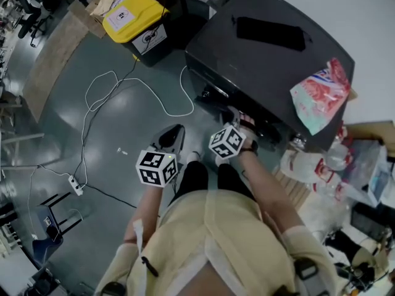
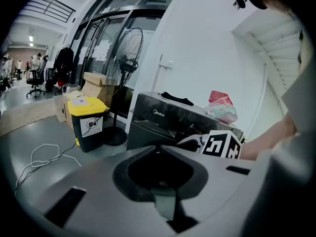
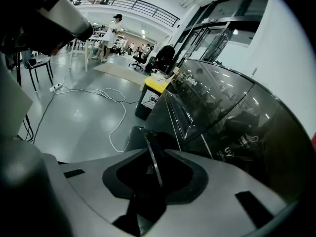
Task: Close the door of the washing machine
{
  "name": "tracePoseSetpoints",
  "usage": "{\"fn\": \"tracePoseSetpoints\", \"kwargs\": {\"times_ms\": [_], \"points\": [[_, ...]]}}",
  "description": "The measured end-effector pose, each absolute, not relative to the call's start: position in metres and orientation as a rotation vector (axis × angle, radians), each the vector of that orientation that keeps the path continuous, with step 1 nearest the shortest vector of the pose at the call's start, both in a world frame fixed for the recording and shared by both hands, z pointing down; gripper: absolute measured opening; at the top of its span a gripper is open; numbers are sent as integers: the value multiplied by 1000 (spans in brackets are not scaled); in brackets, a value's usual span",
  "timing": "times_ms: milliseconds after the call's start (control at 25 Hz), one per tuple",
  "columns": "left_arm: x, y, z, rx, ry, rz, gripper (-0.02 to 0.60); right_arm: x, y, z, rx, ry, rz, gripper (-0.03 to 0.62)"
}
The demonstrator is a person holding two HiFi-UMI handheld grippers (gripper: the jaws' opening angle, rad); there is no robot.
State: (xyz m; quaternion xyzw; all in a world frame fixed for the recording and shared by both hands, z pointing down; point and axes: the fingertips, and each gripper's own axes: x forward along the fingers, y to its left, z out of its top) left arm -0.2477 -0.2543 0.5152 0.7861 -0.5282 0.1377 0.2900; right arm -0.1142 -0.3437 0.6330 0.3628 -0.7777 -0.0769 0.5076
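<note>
The dark washing machine [image 1: 265, 60] stands at the upper right of the head view, and its glossy front fills the right of the right gripper view [image 3: 222, 112]. The thin dark rim of its door [image 3: 148, 142] stands out from the front and runs straight into my right gripper [image 3: 153, 167], which looks shut on it. In the head view that gripper [image 1: 237, 119] is at the machine's lower front. My left gripper [image 1: 173, 137] hangs over the floor, left of the right one and clear of the machine [image 2: 168, 120]. Its jaws are hidden behind its own body.
A red and green bag [image 1: 321, 94] and a flat black item [image 1: 271, 32] lie on the machine. A yellow bin [image 1: 133, 17] stands left of it. White cable [image 1: 123, 85] and a power strip [image 1: 75, 185] lie on the floor. Plastic bags [image 1: 321, 165] are piled at right.
</note>
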Motion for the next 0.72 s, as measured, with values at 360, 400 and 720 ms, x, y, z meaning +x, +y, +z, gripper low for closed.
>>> {"fn": "tracePoseSetpoints", "kwargs": {"times_ms": [360,400,720], "points": [[-240,-259,513,2105,-1415,363,11,-112,-344,634,872,-1882,-174,86],[-240,-260,513,2105,-1415,363,11,-113,-344,634,870,-1885,-166,86],[-238,-268,508,2108,-1433,348,11,-112,-345,625,886,-1942,-91,92]]}}
